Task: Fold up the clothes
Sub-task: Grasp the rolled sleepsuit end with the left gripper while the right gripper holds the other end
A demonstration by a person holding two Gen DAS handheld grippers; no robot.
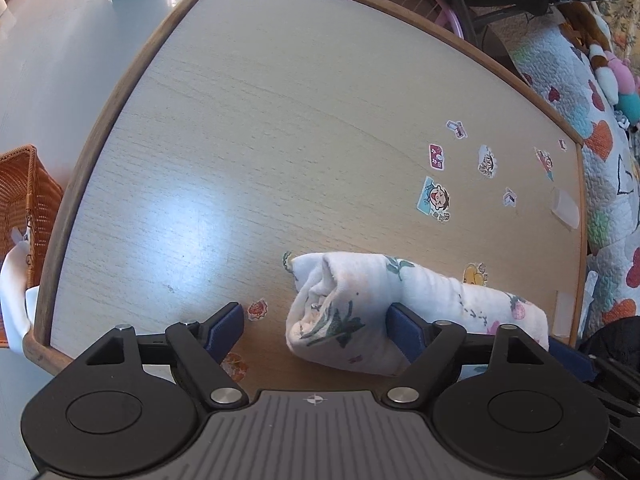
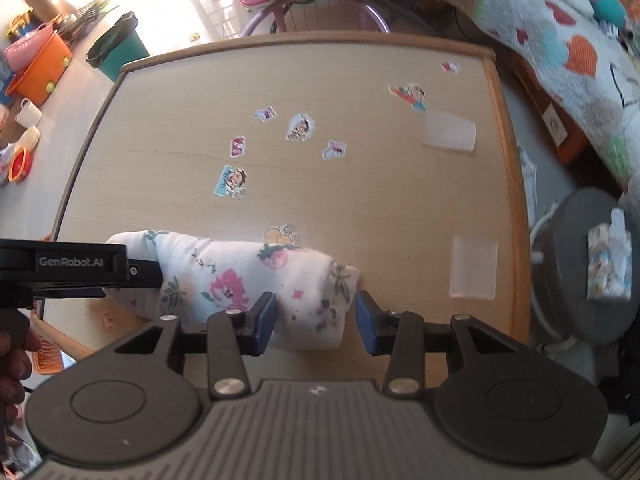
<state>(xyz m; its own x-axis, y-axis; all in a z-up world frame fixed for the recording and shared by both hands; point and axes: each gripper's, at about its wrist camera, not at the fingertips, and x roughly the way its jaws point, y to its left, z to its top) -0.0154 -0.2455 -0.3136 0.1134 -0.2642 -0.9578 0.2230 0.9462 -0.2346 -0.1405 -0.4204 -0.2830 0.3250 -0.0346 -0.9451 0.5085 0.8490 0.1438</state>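
A rolled white floral garment point(image 1: 400, 300) point(image 2: 240, 276) lies across the near part of the wooden table point(image 1: 260, 140) point(image 2: 360, 184). My left gripper point(image 1: 316, 332) straddles the roll's left end. Its right pad rests against the cloth, while its left pad stands well clear of it, so the jaws are open. My right gripper point(image 2: 316, 322) straddles the roll's right end; the left pad is at the cloth and a small gap shows at the right pad. In the right wrist view, the left gripper's finger point(image 2: 146, 273) reaches onto the roll from the left.
Several cartoon stickers point(image 1: 436, 198) point(image 2: 232, 182) dot the tabletop. A wicker basket point(image 1: 28, 200) stands off the left edge and a teal bin point(image 2: 120, 48) beyond the far corner. A patterned quilt point(image 1: 600, 140) lies to the right, with a grey stool point(image 2: 592, 264) holding a tissue pack.
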